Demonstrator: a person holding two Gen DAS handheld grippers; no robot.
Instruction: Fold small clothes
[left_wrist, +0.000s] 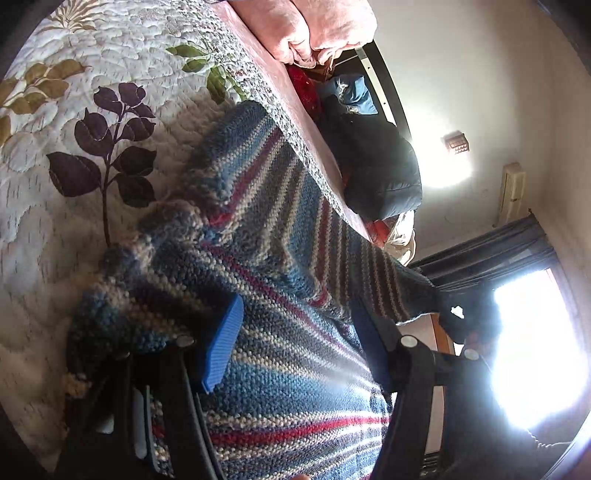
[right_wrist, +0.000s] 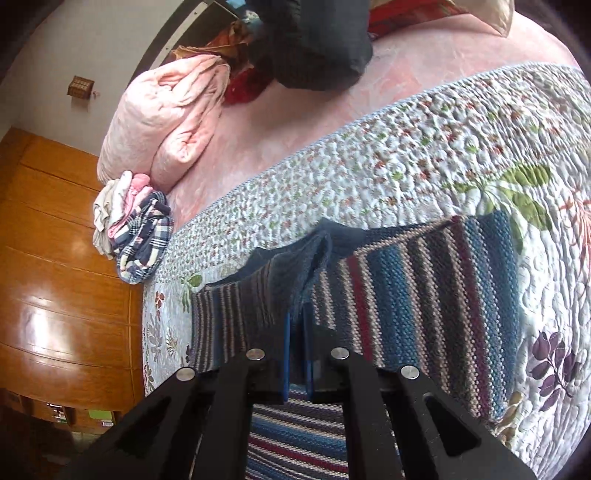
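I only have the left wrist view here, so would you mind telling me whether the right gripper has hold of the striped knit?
Observer: Yes. The right gripper is shut on a bunched dark blue edge of the knit, which stands up between its fingers.
Operator: Thank you. Is the rest of the knit lying flat on that side?
Observer: Mostly; beyond the pinch it spreads flat on the quilt, stripes running away from the camera.
Operator: Is anything else lying nearby?
Observer: A small pile of clothes, with a plaid piece on top, sits by the pink duvet, well clear of the knit.
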